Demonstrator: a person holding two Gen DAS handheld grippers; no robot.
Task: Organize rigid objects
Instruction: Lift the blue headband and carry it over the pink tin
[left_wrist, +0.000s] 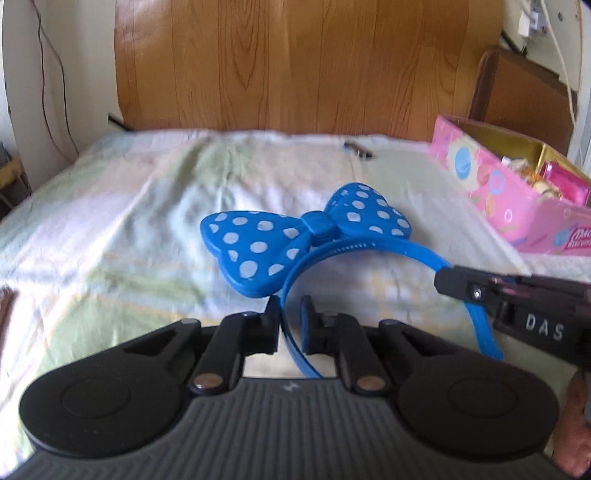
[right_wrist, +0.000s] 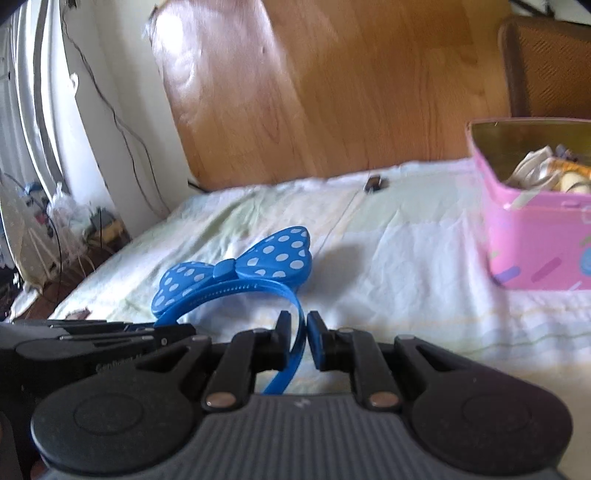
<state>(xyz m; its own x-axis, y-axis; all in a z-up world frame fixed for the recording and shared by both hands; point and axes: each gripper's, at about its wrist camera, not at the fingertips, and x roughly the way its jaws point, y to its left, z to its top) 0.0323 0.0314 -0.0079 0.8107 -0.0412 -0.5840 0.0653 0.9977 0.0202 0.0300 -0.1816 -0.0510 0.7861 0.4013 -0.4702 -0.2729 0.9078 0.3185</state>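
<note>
Both grippers clamped on one blue headband (left_wrist: 388, 248), one on each leg of the band. In the left wrist view, left gripper (left_wrist: 289, 325) at lower centre, fingers (left_wrist: 271, 325) closed on the near leg; right gripper (left_wrist: 458, 282) entering from the right edge, pinching the other leg. In the right wrist view, right gripper (right_wrist: 298, 341) at lower centre, fingers (right_wrist: 283, 339) shut on the band (right_wrist: 236, 290); left gripper (right_wrist: 177, 332) at lower left, tip against the far leg.

Headband low over the bed sheet (left_wrist: 129, 221) at mid-frame, polka-dot bow (left_wrist: 258, 251) tilted; whether resting or just lifted, hard to tell. Pink box (left_wrist: 491, 192) at the right edge, already holding items, probably the destination.

Best handled thus: keep both grips steady and move the two ends together, no spreading or squeezing of the arc, since thin plastic may flex or snap. Lift clear of the sheet before travelling right. Mind the heavy bow: likely to swing the band downward if one grip loosens. Lower over the open box, bow first, then release.

Writing: "DAS" in white on the right gripper's side in the left wrist view. Partial print on the box at far right, blurred, not readable. Faint lettering on the left gripper's body in the right wrist view, also unreadable.
</note>
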